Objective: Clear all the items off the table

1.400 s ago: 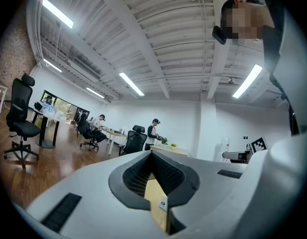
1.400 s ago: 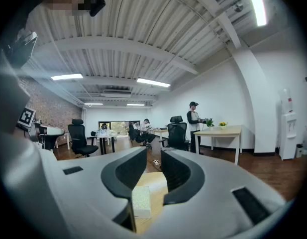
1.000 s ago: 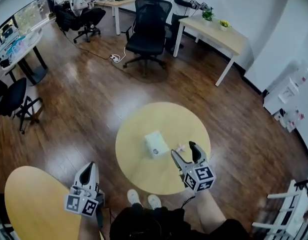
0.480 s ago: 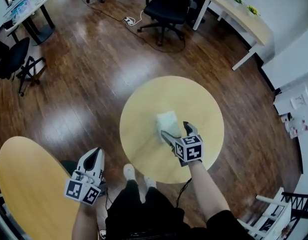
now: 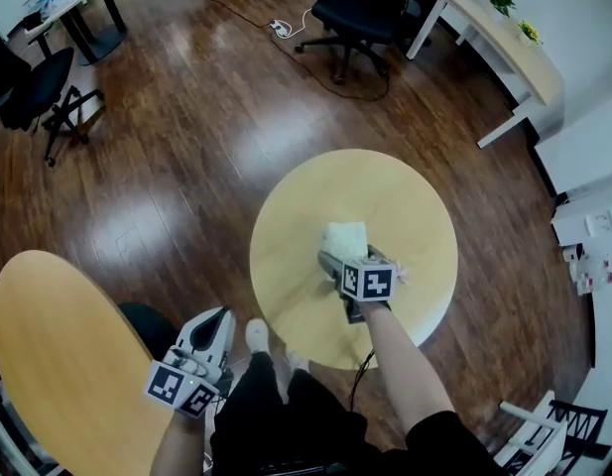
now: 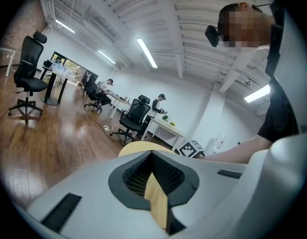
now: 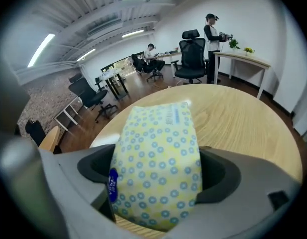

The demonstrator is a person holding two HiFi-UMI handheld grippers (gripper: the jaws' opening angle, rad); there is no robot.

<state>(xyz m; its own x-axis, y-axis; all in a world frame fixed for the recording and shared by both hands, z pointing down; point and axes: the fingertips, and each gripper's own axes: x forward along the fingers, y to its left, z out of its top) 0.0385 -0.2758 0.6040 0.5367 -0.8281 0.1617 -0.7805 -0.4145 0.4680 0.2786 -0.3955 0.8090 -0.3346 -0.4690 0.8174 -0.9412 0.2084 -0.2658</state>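
Two jaws of the right gripper (image 5: pixel 357 258), just opened wider, are spread around the spotted tissue pack (image 7: pixel 158 168), which is laid between them on the round table (image 5: pixel 405 196). A small pale thing (image 5: pixel 397 274) is seen just to its right. The left gripper (image 5: pixel 211 327) is held pressed together beside another table (image 5: pixel 58 345).

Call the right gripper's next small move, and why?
Probably close the right gripper on the tissue pack: its jaws have just been opening and now straddle the pack lying on the round table, seemingly not yet squeezing it.

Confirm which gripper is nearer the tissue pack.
Right. The right gripper, jaws just opened wider, straddles the tissue pack; the left gripper hangs shut, well off the table.
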